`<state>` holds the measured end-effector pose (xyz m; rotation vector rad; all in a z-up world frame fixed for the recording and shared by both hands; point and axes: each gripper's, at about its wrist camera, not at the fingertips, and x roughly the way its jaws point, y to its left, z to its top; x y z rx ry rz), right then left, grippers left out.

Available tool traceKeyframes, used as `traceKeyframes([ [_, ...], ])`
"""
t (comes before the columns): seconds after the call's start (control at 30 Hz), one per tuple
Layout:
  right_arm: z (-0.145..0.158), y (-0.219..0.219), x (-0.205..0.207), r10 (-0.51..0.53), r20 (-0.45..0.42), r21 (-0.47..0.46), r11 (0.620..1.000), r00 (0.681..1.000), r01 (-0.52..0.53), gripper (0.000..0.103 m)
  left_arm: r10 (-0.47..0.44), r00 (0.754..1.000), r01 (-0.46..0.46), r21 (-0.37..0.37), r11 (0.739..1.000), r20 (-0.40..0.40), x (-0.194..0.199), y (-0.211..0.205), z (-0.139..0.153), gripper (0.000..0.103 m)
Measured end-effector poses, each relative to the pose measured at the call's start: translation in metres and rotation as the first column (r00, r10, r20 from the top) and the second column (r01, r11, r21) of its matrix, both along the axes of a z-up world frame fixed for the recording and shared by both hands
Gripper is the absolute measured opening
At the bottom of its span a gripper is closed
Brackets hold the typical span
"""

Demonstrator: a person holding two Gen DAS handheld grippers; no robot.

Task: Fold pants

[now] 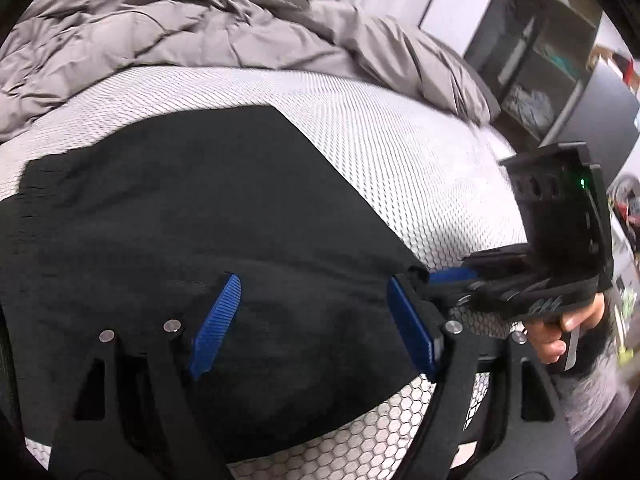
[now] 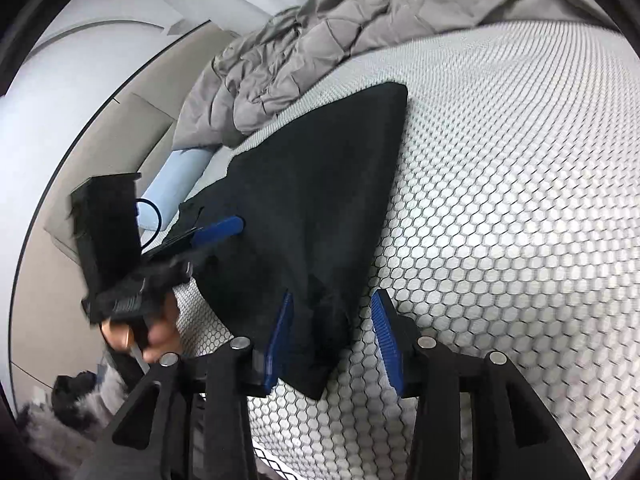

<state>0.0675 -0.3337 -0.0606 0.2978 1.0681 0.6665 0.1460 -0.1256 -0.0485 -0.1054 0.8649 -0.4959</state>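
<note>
**Fold pants: both grippers spread wide at the near edge of the garment**

**Location of the garment.** The black, soft-knit pants (image 1: 208,216) lie flat on the white honeycomb-mesh mattress surface (image 1: 400,152). A rumpled grey quilted comforter (image 1: 168,36) is bunched at the far side of the bed, apart from the garment.

**Left gripper.** The left gripper (image 1: 316,326) hovers over the near portion of the fabric. Its blue ribbed pads (image 1: 218,322) are spread wide and clamp nothing. Whether the pads touch the cloth cannot be determined.

**Right gripper.** The right gripper (image 2: 334,344) straddles the near corner of the garment, with one blue pad (image 2: 280,336) over the fabric and the other over bare mesh. The jaws are released; no cloth is pinched between them.

**Reason for placement.** Judged from the layout, the grippers stand side by side along the near edge, one at each end, so that a simultaneous pinch would lift that edge evenly. The flat mattress keeps the layers smooth for a clean crease.

**Orientation.** In the right wrist view the garment runs away from the grippers toward the comforter, ending in a squared far corner (image 2: 394,92). Its long axis appears to lie along this near-to-far line. Which end is waistband or hem cannot be determined.
</note>
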Motion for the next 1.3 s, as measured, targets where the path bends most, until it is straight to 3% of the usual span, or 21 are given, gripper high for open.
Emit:
traceKeyframes([
  [0.03, -0.004, 0.006, 0.001, 0.017, -0.006, -0.036, 0.999, 1.000, -0.017, 0.020, -0.002, 1.000, 0.002, 0.006, 1.000, -0.002, -0.001, -0.003, -0.002, 0.073],
  [0.1, -0.013, 0.019, -0.005, 0.069, -0.011, -0.117, 0.991, 0.998, -0.070, 0.016, 0.004, 1.000, -0.004, -0.004, 1.000, -0.003, 0.000, -0.005, -0.003, 0.073],
  [0.17, -0.010, 0.022, -0.015, 0.099, 0.006, -0.130, 0.987, 0.995, -0.098, 0.011, 0.011, 1.000, -0.011, -0.024, 1.000, -0.007, 0.001, -0.004, -0.002, 0.073],
  [0.3, 0.000, 0.021, -0.043, 0.178, 0.030, -0.171, 0.971, 0.984, -0.170, 0.010, -0.012, 1.000, 0.011, -0.040, 0.999, -0.011, 0.000, -0.011, 0.001, 0.073],
  [0.33, 0.001, 0.019, -0.045, 0.178, 0.039, -0.176, 0.970, 0.983, -0.169, 0.012, -0.036, 0.999, 0.035, -0.046, 0.998, -0.008, -0.002, -0.009, 0.002, 0.074],
  [0.4, 0.010, 0.010, -0.046, 0.150, 0.067, -0.142, 0.980, 0.986, -0.140, 0.030, -0.098, 0.995, 0.097, -0.020, 0.995, -0.005, -0.009, -0.028, -0.002, 0.077],
  [0.43, 0.016, 0.003, -0.042, 0.107, 0.084, -0.112, 0.989, 0.991, -0.098, 0.046, -0.130, 0.991, 0.130, 0.019, 0.991, -0.013, -0.011, -0.041, -0.008, 0.077],
  [0.5, 0.022, -0.008, -0.032, 0.039, 0.105, -0.048, 0.998, 0.994, -0.034, 0.048, -0.140, 0.990, 0.142, 0.143, 0.980, -0.023, -0.016, -0.063, -0.025, 0.077],
  [0.6, 0.016, -0.009, -0.004, -0.030, 0.072, 0.008, 1.000, 0.997, 0.030, 0.048, -0.154, 0.988, 0.148, 0.234, 0.961, 0.005, -0.024, -0.079, -0.032, 0.082],
  [0.7, -0.005, 0.013, 0.023, -0.014, 0.006, -0.004, 1.000, 1.000, 0.014, 0.048, -0.150, 0.989, 0.150, 0.218, 0.964, -0.019, -0.025, -0.078, -0.033, 0.082],
  [0.73, -0.011, 0.025, 0.029, -0.004, -0.013, -0.022, 1.000, 1.000, 0.003, 0.044, -0.152, 0.988, 0.154, 0.218, 0.964, -0.025, -0.025, -0.078, -0.034, 0.082],
  [0.83, -0.019, 0.047, 0.065, 0.003, -0.029, -0.078, 0.997, 1.000, -0.005, 0.019, -0.161, 0.986, 0.164, 0.216, 0.963, -0.034, -0.028, -0.076, -0.036, 0.082],
  [0.9, -0.018, 0.049, 0.099, -0.019, -0.032, -0.053, 0.998, 0.999, 0.017, 0.014, -0.172, 0.984, 0.176, 0.210, 0.962, -0.037, -0.029, -0.071, -0.037, 0.082],
  [1.1, -0.018, 0.061, 0.204, -0.098, -0.017, -0.036, 0.995, 0.995, 0.098, 0.013, -0.193, 0.981, 0.196, 0.209, 0.958, -0.034, -0.035, -0.062, -0.040, 0.089],
  [1.2, -0.018, 0.073, 0.237, -0.132, 0.000, -0.010, 0.991, 0.991, 0.132, 0.013, -0.194, 0.980, 0.197, 0.200, 0.960, -0.038, -0.035, -0.058, -0.039, 0.091],
  [1.3, -0.014, 0.077, 0.260, -0.145, -0.019, -0.029, 0.989, 0.989, 0.145, 0.020, -0.205, 0.978, 0.207, 0.173, 0.963, -0.030, -0.038, -0.052, -0.035, 0.092],
])
